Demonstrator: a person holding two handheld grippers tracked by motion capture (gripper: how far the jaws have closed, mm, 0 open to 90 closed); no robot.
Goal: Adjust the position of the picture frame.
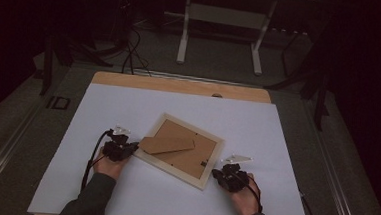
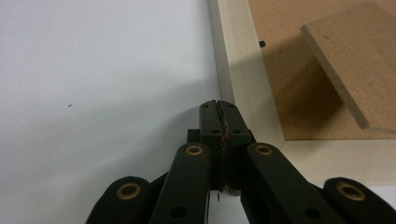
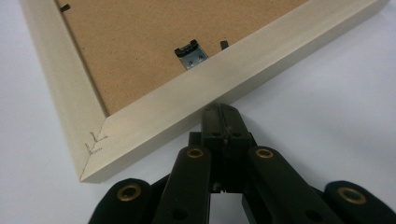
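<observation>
I see the picture frame (image 1: 206,164) lying face down mid-desk (image 1: 276,143), its long axis running from far-left to near-right, with the brown stand flap (image 1: 167,145) pointing left. My left gripper (image 1: 134,148), jaws closed and empty, sits at its left corner; my right gripper (image 1: 216,174), likewise closed, touches its near-right edge.

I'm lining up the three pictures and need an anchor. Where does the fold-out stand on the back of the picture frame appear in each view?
High view: the stand lies left of centre on the frame's brown backing, beside the left gripper.
Left gripper view: upper right, its thick edge raised over the backing.
Right gripper view: not in it.
Shared landmark: the pale wooden frame.
</observation>
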